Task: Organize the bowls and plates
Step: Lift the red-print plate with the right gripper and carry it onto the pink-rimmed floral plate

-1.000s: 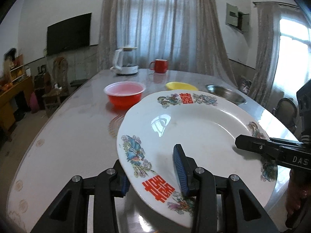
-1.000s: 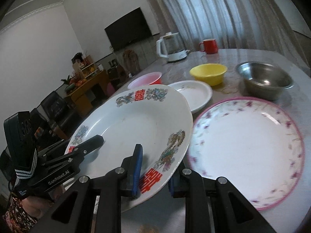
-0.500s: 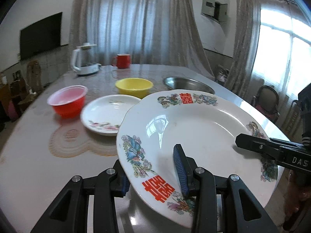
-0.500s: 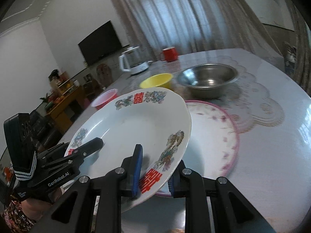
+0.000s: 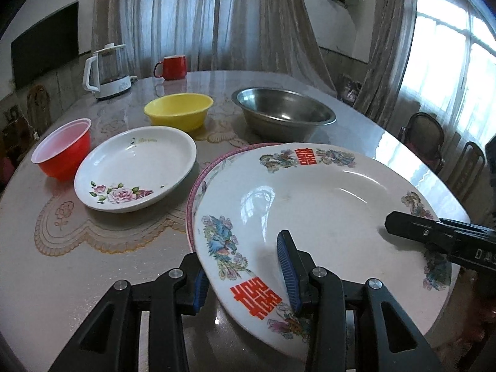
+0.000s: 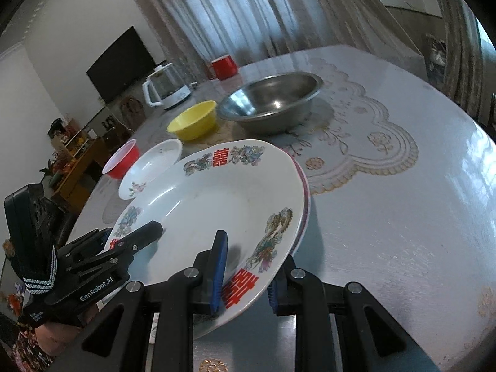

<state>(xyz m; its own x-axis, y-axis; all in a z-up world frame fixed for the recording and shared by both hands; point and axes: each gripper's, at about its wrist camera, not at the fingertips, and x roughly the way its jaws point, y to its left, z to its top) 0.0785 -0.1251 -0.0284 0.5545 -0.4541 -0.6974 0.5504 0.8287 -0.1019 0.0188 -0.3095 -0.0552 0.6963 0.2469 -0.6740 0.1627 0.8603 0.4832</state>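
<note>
Since both the left gripper (image 5: 245,276) and right gripper (image 6: 246,274) are only clamped on the near rim of the dragon-and-phoenix plate (image 5: 313,198) over the pink-rimmed plate (image 5: 198,179), uneven lowering could chip either.

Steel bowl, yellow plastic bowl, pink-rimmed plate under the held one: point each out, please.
Round steel bowl (image 5: 283,113), left wrist view, inner floor.
Yellow plastic bowl (image 5: 179,105), left wrist view, inside.
Pink-rimmed plate (image 5: 203,175), left wrist view, exposed left rim beneath the held plate.

Home dining room: table (image 5: 130,279), curtains (image 5: 198,15), wall TV (image 5: 43,52), kettle (image 5: 107,71).
</note>
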